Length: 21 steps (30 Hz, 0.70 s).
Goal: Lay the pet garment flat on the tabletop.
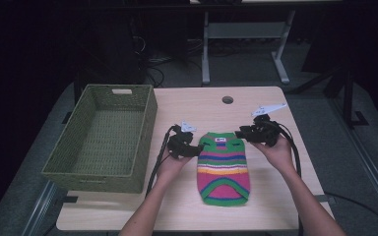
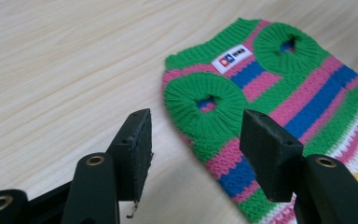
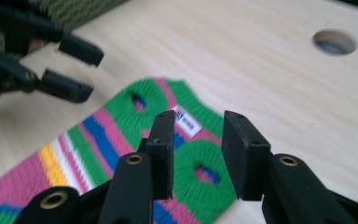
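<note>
Striped sweater [image 1: 223, 167] flat on table [image 1: 270, 206], both hand-held grippers at its collar end.
Left hand-held gripper [image 2: 193, 142] spread; right hand-held gripper [image 3: 196, 151] spread, holding nothing. High view adds basket [image 1: 103, 140].

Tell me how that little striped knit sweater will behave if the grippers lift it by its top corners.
The striped sweater lies flat and thin on the table, so it will probably sag and fold, not stay stiff. It looks small and knitted, likely light. Its ribbed yarn should give the left gripper and right gripper decent grip, though it may stretch.
</note>
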Available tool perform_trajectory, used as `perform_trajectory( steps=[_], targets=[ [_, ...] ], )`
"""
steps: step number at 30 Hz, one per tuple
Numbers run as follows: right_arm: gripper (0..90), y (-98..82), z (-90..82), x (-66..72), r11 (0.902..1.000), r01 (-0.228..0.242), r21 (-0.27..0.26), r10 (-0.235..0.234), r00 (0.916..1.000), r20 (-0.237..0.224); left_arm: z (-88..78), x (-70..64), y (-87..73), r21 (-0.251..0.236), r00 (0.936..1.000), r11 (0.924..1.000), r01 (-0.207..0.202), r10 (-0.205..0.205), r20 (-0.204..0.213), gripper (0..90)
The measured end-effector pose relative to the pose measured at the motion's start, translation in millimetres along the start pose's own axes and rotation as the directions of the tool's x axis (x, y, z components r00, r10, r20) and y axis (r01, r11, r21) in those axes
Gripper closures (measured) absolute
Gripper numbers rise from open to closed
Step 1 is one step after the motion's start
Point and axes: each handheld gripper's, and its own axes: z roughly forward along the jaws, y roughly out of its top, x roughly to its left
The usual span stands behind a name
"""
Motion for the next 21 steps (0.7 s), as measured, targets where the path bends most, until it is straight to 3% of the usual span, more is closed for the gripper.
perform_trajectory(
  steps=[3,6,8,11,15,17,21],
  targets=[
    [73.9,-12.7,8.2,-0.3,0.997,-0.009,0.076,0.015,0.9973,-0.072,-0.6,-7.8,-1.8,0.004,0.9983,0.999,-0.043,0.043,0.038,55.7],
    [78.5,-19.3,12.7,1.1,0.993,-0.01,0.118,0.021,0.9953,-0.095,-0.2,-12.9,-3.1,0.01,0.9954,0.9972,-0.074,0.073,0.062,63.6],
    [80.7,-26.0,17.8,2.6,0.9868,0.005,0.162,0.016,0.9921,-0.125,0.3,-19.2,-4.8,0.023,0.99,0.9928,-0.118,0.115,0.081,71.0],
    [81.9,-36.4,25.8,4.6,0.9767,0.028,0.213,0.001,0.9909,-0.135,4.4,-27.5,-6.5,0.059,0.9803,0.983,-0.174,0.167,0.106,81.1],
    [80.2,-41.2,32.4,3.0,0.9717,0.016,0.236,0.018,0.9896,-0.143,10.5,-29.1,-8.5,0.091,0.9789,0.9786,-0.185,0.175,0.106,82.2],
    [79.1,-43.4,37.7,0.8,0.9718,0.008,0.235,0.027,0.9893,-0.143,16.8,-29.3,-11.0,0.13,0.9792,0.9725,-0.193,0.183,0.087,79.1],
    [78.7,-44.1,40.9,-2.0,0.9769,-0.016,0.213,0.047,0.9888,-0.142,18.5,-27.8,-11.4,0.12,0.9808,0.9753,-0.185,0.176,0.084,78.8]
  ],
)
